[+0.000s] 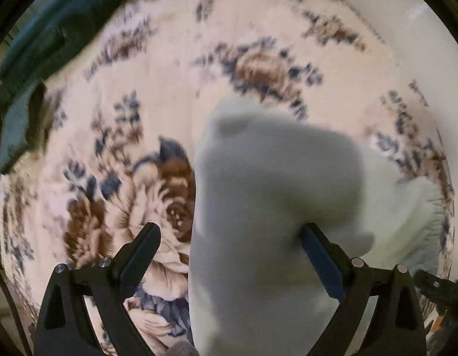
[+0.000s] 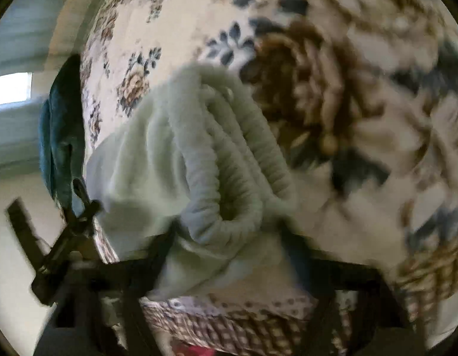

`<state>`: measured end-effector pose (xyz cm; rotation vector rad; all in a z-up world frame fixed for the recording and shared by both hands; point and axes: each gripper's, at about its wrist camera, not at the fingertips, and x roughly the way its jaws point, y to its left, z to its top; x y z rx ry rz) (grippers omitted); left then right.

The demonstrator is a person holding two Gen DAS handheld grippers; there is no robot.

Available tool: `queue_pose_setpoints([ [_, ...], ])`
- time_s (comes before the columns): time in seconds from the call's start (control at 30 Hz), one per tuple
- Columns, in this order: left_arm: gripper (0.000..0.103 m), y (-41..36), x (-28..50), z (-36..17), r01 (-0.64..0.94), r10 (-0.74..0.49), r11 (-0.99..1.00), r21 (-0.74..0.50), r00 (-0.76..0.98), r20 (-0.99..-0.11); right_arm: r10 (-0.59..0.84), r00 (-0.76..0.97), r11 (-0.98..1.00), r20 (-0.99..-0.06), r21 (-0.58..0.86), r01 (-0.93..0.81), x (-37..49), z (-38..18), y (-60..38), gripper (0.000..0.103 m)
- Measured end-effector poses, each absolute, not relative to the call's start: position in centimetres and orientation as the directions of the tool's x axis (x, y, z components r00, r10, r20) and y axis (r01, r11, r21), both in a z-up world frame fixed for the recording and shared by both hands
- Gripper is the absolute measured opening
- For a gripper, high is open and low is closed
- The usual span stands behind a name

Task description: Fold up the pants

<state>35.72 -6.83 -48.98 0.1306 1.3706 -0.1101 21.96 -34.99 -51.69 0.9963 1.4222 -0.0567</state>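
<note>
A floral blanket [image 1: 157, 68] fills both views, with a teal garment [image 1: 36, 47] at the upper left. The pale green pants [image 1: 267, 195] hang bunched mid-frame over it; soft, light and floppy, they look best taken by the ribbed waistband [image 2: 229, 160]. The left gripper [image 1: 229, 246] stands spread, fabric draped between its jaws. The right gripper [image 2: 226, 237] is too blurred to tell.

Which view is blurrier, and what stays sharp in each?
Right wrist view: heavy motion smear across the floral blanket and right gripper; the pale pants show ribbing. Left wrist view: left gripper crisp; pants soft, too close.
</note>
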Motion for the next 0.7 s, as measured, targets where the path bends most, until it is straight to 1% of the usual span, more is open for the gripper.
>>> queue_pose_setpoints([
  [0.03,0.1,-6.5,35.8,-50.2,0.157,0.0,0.987,0.027,0.168,-0.986,0.514,0.237,0.607,-0.824,0.545,0.579,21.5,-51.6,-34.9,0.039],
  [0.07,0.103,-6.2,35.8,-50.8,0.153,-0.017,0.988,0.007,0.156,-0.988,0.517,0.254,0.594,-0.818,0.556,0.582,20.8,-51.4,-35.0,0.028],
  [0.13,0.103,-5.8,35.8,-51.5,0.149,-0.086,0.987,-0.065,0.138,-0.987,0.476,0.228,0.607,-0.849,0.505,0.613,19.1,-51.2,-35.4,0.02],
  [0.17,0.103,-6.0,35.8,-51.8,0.152,-0.115,0.984,-0.097,0.12,-0.986,0.441,0.184,0.641,-0.879,0.452,0.621,18.1,-51.7,-35.6,0.019],
  [0.2,0.103,-6.3,35.8,-51.8,0.156,-0.119,0.983,-0.101,0.116,-0.986,0.445,0.157,0.632,-0.882,0.434,0.642,17.3,-52.7,-35.7,0.019],
  [0.23,0.103,-6.8,35.7,-51.8,0.167,-0.11,0.982,-0.089,0.119,-0.987,0.48,0.119,0.605,-0.869,0.426,0.673,16.6,-54.3,-35.6,0.019],
  [0.3,0.103,-7.5,35.5,-51.0,0.186,-0.094,0.98,-0.069,0.126,-0.988,0.501,0.057,0.615,-0.863,0.402,0.678,16.7,-55.8,-35.0,0.02],
  [0.33,0.103,-7.9,35.3,-50.2,0.203,-0.091,0.977,-0.062,0.14,-0.986,0.496,0.038,0.635,-0.867,0.393,0.665,17.2,-55.6,-34.6,0.022],
  [0.37,0.103,-8.0,35.5,-49.5,0.212,-0.098,0.975,-0.065,0.148,-0.984,0.491,0.04,0.642,-0.87,0.393,0.659,17.6,-55.1,-34.5,0.028],
  [0.4,0.103,-8.0,35.6,-48.5,0.22,-0.113,0.973,-0.077,0.159,-0.981,0.484,0.05,0.649,-0.874,0.397,0.65,18.1,-53.9,-34.4,0.04],
  [0.43,0.103,-8.0,35.6,-47.3,0.226,-0.136,0.969,-0.095,0.174,-0.975,0.48,0.065,0.651,-0.875,0.405,0.642,18.4,-52.8,-34.5,0.049],
  [0.47,0.103,-7.9,35.8,-45.8,0.229,-0.165,0.966,-0.12,0.192,-0.967,0.466,0.094,0.654,-0.88,0.415,0.632,18.6,-51.1,-34.7,0.063],
  [0.5,0.103,-7.8,36.0,-44.5,0.224,-0.19,0.964,-0.142,0.209,-0.959,0.444,0.14,0.656,-0.885,0.427,0.623,18.7,-49.3,-35.0,0.069],
  [0.53,0.103,-7.6,36.4,-43.6,0.214,-0.211,0.963,-0.164,0.22,-0.952,0.42,0.184,0.663,-0.889,0.439,0.607,19.2,-47.5,-35.3,0.071],
  [0.6,0.103,-7.1,37.9,-43.0,0.181,-0.242,0.963,-0.202,0.238,-0.941,0.397,0.221,0.676,-0.891,0.446,0.587,20.7,-46.0,-35.9,0.072],
  [0.7,0.102,-6.7,40.9,-45.7,0.133,-0.212,0.973,-0.186,0.216,-0.953,0.389,0.254,0.696,-0.885,0.463,0.548,24.7,-46.4,-36.6,0.072],
])
